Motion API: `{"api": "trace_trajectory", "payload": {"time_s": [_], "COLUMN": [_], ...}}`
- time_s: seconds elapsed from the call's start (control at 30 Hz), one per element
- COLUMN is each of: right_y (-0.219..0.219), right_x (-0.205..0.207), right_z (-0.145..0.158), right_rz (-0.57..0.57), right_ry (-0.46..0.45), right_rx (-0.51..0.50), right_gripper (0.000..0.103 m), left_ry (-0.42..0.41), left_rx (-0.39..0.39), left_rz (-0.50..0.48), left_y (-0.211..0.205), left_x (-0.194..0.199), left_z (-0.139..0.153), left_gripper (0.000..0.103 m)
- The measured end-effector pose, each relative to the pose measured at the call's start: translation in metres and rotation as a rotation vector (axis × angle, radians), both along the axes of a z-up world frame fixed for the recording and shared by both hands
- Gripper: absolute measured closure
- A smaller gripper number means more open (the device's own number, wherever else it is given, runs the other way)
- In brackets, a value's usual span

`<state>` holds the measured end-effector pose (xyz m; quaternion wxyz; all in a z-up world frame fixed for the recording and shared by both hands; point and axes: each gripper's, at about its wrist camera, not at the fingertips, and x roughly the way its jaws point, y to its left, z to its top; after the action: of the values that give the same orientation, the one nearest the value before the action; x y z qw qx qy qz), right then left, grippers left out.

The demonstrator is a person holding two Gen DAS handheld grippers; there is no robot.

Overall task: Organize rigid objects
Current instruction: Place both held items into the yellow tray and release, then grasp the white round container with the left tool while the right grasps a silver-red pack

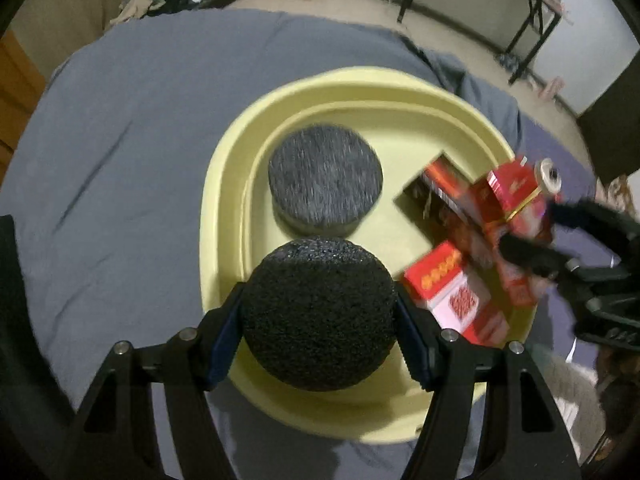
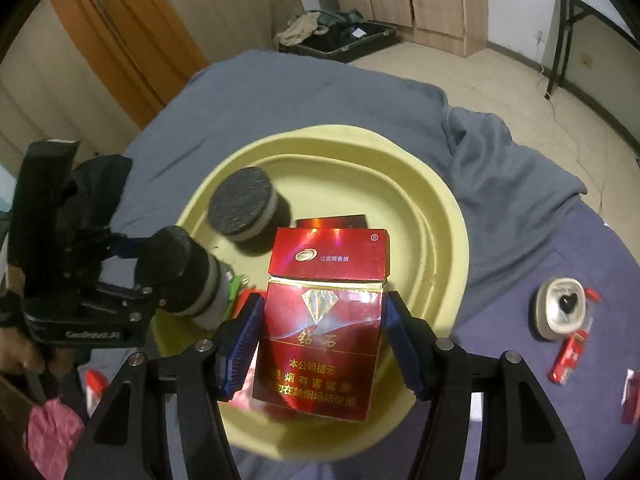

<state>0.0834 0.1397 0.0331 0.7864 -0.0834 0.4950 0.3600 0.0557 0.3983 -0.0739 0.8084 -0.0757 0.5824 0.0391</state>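
Left wrist view looks down on a yellow basin that rests on a bed covered with a grey sheet. The left tool is clenched on a round black sponge puck, its blue-padded fingers pressing the puck's two sides, and it holds the puck above the basin's near rim. Inside the basin, just beyond the held puck, lies a second round puck with a grey speckled top. At the basin's right side sit a flat dark red box and a red and white carton, blurred. The right tool reaches in over the basin's right rim with a red cigarette pack between its fingers. Right wrist view shows that right tool gripping the red cigarette pack by its two narrow sides, upright, its lid edge lifted slightly, held over the near part of the yellow basin. To the right of the basin, on the sheet, lies a pale oval case with a black heart, with small red packets beside it.
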Motion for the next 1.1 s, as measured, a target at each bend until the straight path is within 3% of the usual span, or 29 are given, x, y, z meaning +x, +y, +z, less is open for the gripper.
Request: {"api": "trace_trajectory", "payload": {"time_s": [0.17,0.3,0.43,0.63,0.73,0.87,0.97,1.1], "right_y": [0.017,0.005,-0.046,-0.172,-0.256,-0.331,-0.355,-0.368], "right_x": [-0.001,-0.013,-0.027,-0.038,-0.043,-0.05,-0.044,-0.025], "right_z": [-0.02,0.0,0.039,0.071,0.059,0.034,0.009,-0.02], "right_rz": [0.008,-0.056,-0.171,-0.373,-0.482,-0.551,-0.519,-0.413], "right_ry": [0.003,0.0,-0.044,-0.15,-0.18,-0.216,-0.228,-0.255], "right_rx": [-0.029,0.065,0.167,0.102,-0.031,-0.174,-0.205,-0.173], "right_gripper": [0.041,0.017,0.0,0.0,0.0,0.0,0.0,0.0], "left_ry": [-0.042,-0.075,-0.148,-0.199,-0.22,-0.179,-0.095,-0.021], "left_rx": [-0.024,-0.049,-0.059,-0.087,-0.13,-0.148,-0.122,-0.155], "left_rz": [0.029,0.058,0.055,-0.058,-0.139,-0.218,-0.24,-0.137], "left_y": [0.01,0.015,0.009,-0.063,-0.115,-0.174,-0.204,-0.218], "left_x": [0.004,-0.003,-0.012,0.006,0.021,0.052,0.086,0.119], "left_z": [-0.001,0.008,0.041,0.08,0.092,0.089,0.065,0.036], "left_gripper": [0.031,0.007,0.0,0.0,0.0,0.0,0.001,0.002]}}
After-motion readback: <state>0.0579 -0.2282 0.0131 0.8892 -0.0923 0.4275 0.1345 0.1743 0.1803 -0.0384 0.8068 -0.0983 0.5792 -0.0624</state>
